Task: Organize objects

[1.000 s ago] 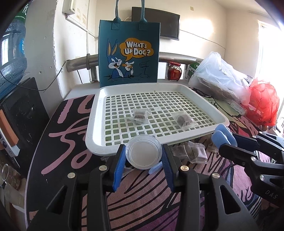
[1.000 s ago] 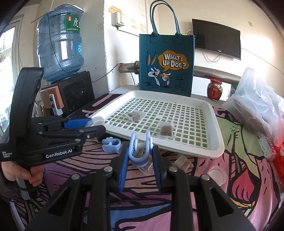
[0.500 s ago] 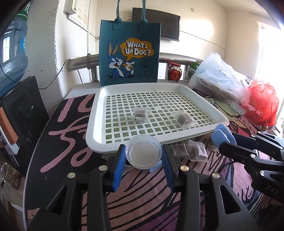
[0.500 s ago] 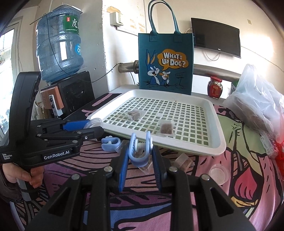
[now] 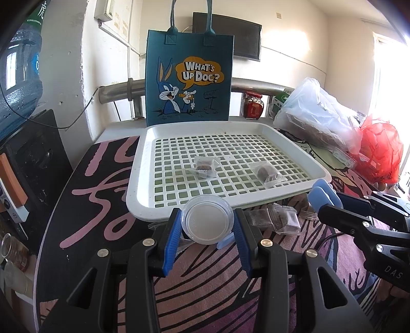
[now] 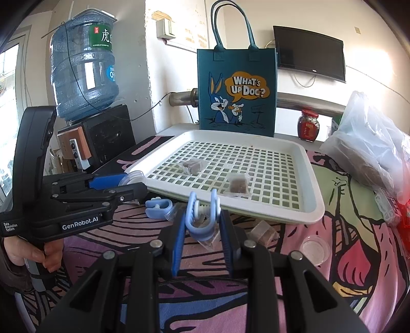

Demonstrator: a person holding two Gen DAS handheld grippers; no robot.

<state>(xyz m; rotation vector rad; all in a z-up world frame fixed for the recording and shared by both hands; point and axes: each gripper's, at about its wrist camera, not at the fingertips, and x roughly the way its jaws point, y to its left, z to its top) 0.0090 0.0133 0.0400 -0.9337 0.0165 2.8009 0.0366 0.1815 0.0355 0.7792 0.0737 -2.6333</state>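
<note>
Walls: cream plaster wall [image 6: 320,15], chipped patch at upper centre.
Screen: flat black wall-mounted television [image 6: 310,53], upper right.
Pipe: grey metal pipe [image 6: 307,102] crossing mid-frame.
Left side: big blue water-cooler bottle [image 6: 83,69] atop a black cabinet [image 6: 107,133].
Light: bright glare from a sunlit window [image 5: 389,76], right edge.

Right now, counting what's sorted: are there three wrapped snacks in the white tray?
No, the white tray holds only two wrapped snacks.

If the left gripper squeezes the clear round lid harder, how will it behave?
The lid looks thin and clear, so it probably flexes or cracks. Held only at its rim between the left gripper's fingers, it may pop out. It seems very light.
</note>
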